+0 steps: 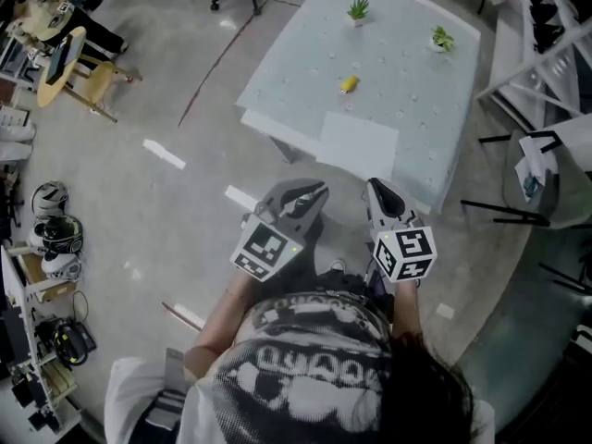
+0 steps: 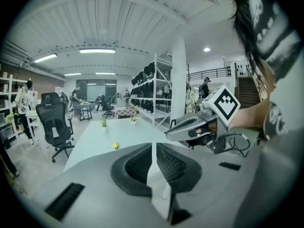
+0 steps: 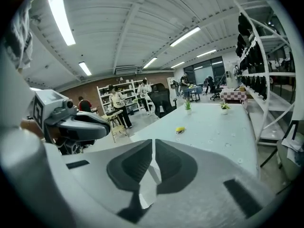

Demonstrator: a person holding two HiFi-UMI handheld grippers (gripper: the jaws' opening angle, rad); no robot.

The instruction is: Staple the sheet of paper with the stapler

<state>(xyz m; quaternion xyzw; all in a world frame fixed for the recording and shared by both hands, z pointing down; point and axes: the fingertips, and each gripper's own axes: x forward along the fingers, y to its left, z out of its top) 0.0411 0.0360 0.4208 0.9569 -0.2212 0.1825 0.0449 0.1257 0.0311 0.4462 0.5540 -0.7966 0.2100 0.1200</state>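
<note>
The sheet of paper [image 1: 358,143] is not yet reached. It lies flat at the near edge of the table [image 1: 416,72], ahead of both hand-held grippers and well apart from them. The step in hand is judged to be the approach. It is best done by bringing both tools forward and down over the table edge and opening the jaws before contact. One tool should be aimed at the stapler [image 1: 349,84], and the other kept free to steady the paper. The stapler should be taken across its body, so that its mouth can be slid over a corner of the sheet.

The sheet is seen as plain, white and rectangular, with no visible crease and one side along the table edge. The stapler is small and yellow, and lies beyond the sheet, further from the tools. The left hand-held gripper [image 1: 319,191] is held with its jaws together and nothing between them. The right hand-held gripper [image 1: 375,185] is all but closed, also empty. Two small potted plants [image 1: 358,9] stand at the far side of the table.
</note>
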